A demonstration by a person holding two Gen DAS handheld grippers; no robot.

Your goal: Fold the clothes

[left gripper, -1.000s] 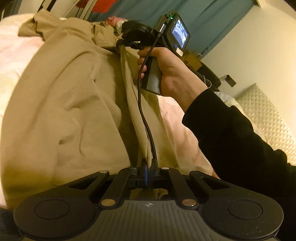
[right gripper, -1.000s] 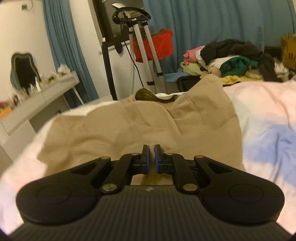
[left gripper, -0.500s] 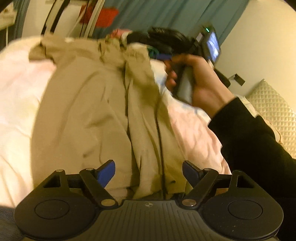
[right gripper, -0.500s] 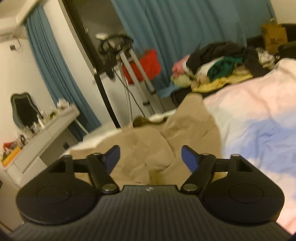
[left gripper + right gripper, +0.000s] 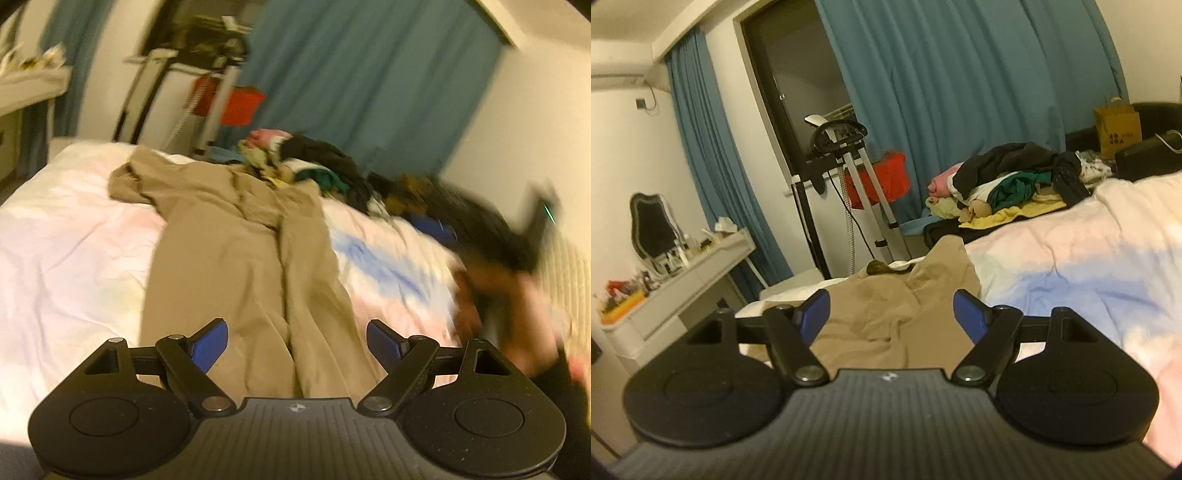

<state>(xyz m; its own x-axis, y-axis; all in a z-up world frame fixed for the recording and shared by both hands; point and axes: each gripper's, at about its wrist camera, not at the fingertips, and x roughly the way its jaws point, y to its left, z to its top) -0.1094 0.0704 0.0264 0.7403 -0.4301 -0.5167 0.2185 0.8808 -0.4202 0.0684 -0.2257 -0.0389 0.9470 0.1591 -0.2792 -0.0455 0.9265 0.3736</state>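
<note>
The tan, soft cotton trousers (image 5: 240, 266) lie lengthwise down the bed's (image 5: 66, 258) middle; limp, light, best pinched at hem or waistband; left gripper (image 5: 295, 341) and right gripper (image 5: 890, 314) both gape wide, empty.

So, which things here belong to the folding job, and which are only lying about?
Job:
- beige trousers lying on the bed
- left gripper, open
- right gripper, open

Lying about:
- heap of clothes
- dressing table
- red cloth
- paper bag
</note>
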